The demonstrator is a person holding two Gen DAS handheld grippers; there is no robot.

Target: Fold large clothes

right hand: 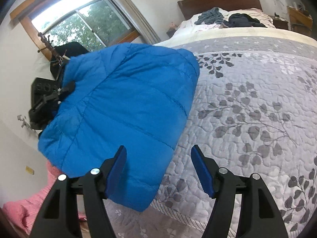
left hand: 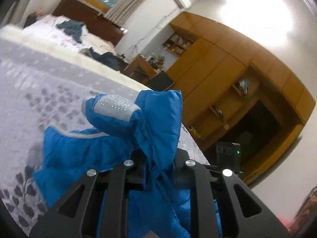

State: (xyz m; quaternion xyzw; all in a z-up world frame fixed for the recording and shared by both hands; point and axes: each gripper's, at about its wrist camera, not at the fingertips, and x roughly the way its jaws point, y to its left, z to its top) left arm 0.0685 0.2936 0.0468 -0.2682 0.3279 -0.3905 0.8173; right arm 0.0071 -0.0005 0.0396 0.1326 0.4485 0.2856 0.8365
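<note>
A bright blue puffer jacket [right hand: 122, 107] is lifted over the left side of a bed covered by a grey leaf-patterned quilt [right hand: 247, 103]. In the left wrist view my left gripper [left hand: 156, 164] is shut on a bunched fold of the blue jacket [left hand: 158, 119], whose grey dotted trim [left hand: 115, 104] shows above the quilt [left hand: 35, 91]. The left gripper [right hand: 59, 93] also appears in the right wrist view at the jacket's left edge. My right gripper [right hand: 158, 158] stands open, its blue fingers [right hand: 200, 168] apart, with the jacket's lower edge just ahead of the left finger and nothing held.
Dark clothes [right hand: 229, 18] lie piled at the far end of the bed by a wooden headboard [right hand: 220, 2]. A wooden wardrobe with shelves [left hand: 227, 75] lines the wall. Pink cloth [right hand: 27, 204] lies beside the bed. A coat rack [right hand: 51, 47] stands by the window.
</note>
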